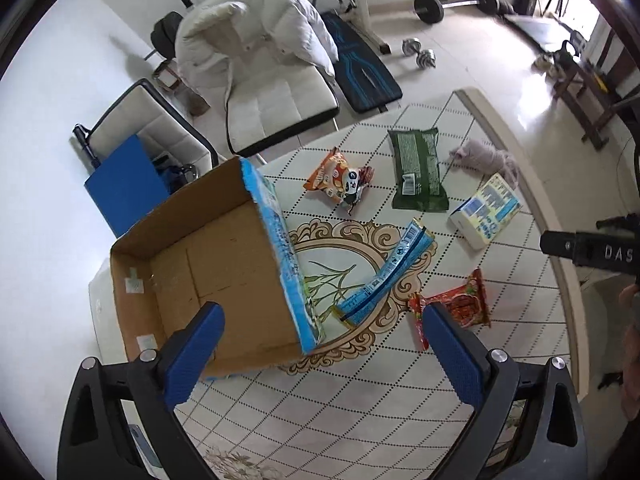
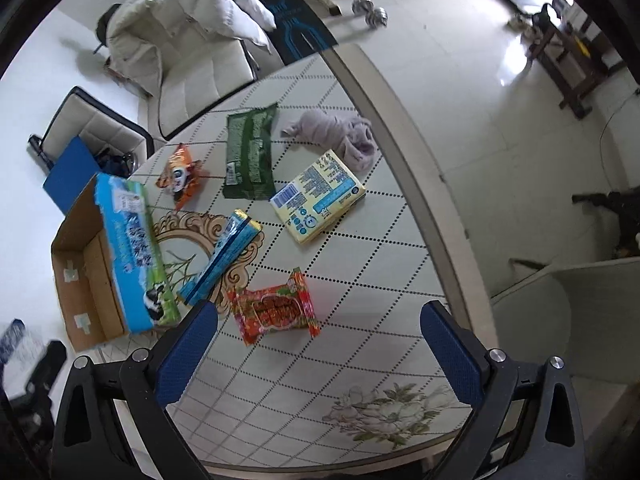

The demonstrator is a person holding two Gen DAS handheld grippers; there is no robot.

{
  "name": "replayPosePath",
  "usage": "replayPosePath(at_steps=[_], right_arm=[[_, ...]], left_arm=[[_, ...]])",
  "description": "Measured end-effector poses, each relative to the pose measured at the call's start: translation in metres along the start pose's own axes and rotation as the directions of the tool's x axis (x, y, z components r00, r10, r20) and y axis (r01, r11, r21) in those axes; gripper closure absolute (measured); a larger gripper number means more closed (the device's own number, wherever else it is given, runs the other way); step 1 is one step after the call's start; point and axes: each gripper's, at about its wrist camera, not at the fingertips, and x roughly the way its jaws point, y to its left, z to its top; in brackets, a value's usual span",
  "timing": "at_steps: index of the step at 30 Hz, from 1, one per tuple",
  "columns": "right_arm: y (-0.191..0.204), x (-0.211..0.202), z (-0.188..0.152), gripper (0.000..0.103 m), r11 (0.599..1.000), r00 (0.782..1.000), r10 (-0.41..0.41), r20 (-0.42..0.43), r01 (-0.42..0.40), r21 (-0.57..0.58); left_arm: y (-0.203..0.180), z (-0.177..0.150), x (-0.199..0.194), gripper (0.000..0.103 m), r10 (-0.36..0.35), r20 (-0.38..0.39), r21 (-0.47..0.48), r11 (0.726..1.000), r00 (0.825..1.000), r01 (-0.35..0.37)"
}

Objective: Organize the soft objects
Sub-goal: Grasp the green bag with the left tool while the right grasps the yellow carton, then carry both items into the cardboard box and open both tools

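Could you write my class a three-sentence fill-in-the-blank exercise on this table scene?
1. The cardboard box on the table holds ____ items.
2. The packet nearest the right gripper is mainly ____ in colour.
3. Both the right gripper and the left gripper have their jaws ____.

Missing words: no; red; open

light: bright, even daylight | glare: white sheen on the floor (image 2: 508,68) beyond the worktop (image 2: 360,288) | shadows: soft, faint | distortion: strong fisheye bending, dark vignette at corners | blur: slight smear at the left rim in right-wrist view
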Motion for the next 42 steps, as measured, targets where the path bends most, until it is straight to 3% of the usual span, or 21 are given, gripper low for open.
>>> replayPosePath(at_steps=[5,9,12,13,15,18,21,24,25,26,27,28,31,33,42], right_arm=[[0.001,0.084,0.059,0.004,0.993,0.995,0.008,-0.096,0.004,0.121],[0.004,0.131,0.081,0.005,0.979,0.984,0.028,-0.178,0.009,0.203],[-0.002,0.148,0.081,0.024,0.973,0.97,0.088,-0.225,-0.035,0.228],[-0.003,0.146,0.081,0.025,0.977,0.969,0.087,-0.23,-0.038,0.208],[-0.002,0.14,0.081,0.027,0.994,0.972,0.008,-0.233,0.018,0.108],[0.0,0.133,0.083,0.027,0.994,0.965,-0.102,-0.243,0.091,-0.057],[0.001,0.129,0.087,0.026,0.987,0.965,-0.143,-0.218,0.121,-0.108],[-0.001,0.13,0.089,0.023,0.986,0.966,-0.16,-0.201,0.146,-0.086],[-0.002,0.132,0.09,0.023,0.989,0.967,-0.147,-0.21,0.137,-0.062],[-0.004,0.134,0.09,0.023,0.99,0.966,-0.142,-0.217,0.136,-0.043],[-0.004,0.137,0.091,0.023,0.99,0.965,-0.139,-0.222,0.135,-0.035],[-0.004,0.139,0.09,0.023,0.991,0.965,-0.137,-0.223,0.133,-0.032],[0.001,0.142,0.085,0.028,0.989,0.968,-0.147,-0.205,0.139,-0.051],[0.006,0.142,0.074,0.029,0.985,0.968,-0.169,-0.186,0.156,-0.08],[0.014,0.114,0.032,0.032,0.985,0.982,-0.132,-0.134,0.115,-0.127]], left_arm=[[-0.016,0.044,0.069,0.002,0.006,-0.096,0.022,1.0,0.995,-0.004],[-0.023,0.076,0.102,0.002,0.009,-0.154,0.027,1.0,0.988,-0.005],[-0.024,0.096,0.115,0.002,-0.007,-0.183,0.017,1.0,0.983,0.01],[-0.025,0.102,0.118,0.002,-0.021,-0.191,0.011,1.0,0.981,0.023],[-0.03,0.118,0.126,0.002,-0.075,-0.215,-0.005,0.997,0.974,0.076],[-0.044,0.142,0.15,0.002,-0.191,-0.281,-0.055,0.982,0.941,0.183],[-0.062,0.162,0.179,0.002,-0.241,-0.318,-0.085,0.971,0.917,0.225],[-0.081,0.174,0.208,0.002,-0.238,-0.347,-0.081,0.971,0.907,0.223],[-0.087,0.176,0.216,0.012,-0.223,-0.35,-0.07,0.975,0.91,0.212],[-0.091,0.178,0.22,0.031,-0.216,-0.35,-0.058,0.976,0.912,0.209],[-0.095,0.179,0.224,0.037,-0.228,-0.356,-0.055,0.973,0.906,0.223],[-0.097,0.177,0.226,0.054,-0.265,-0.356,-0.074,0.964,0.896,0.256],[-0.1,0.167,0.217,0.067,-0.237,-0.321,-0.055,0.971,0.917,0.232],[-0.104,0.155,0.208,0.068,-0.227,-0.311,-0.04,0.973,0.923,0.226],[-0.089,0.104,0.163,0.073,-0.305,-0.23,-0.107,0.952,0.924,0.288]])
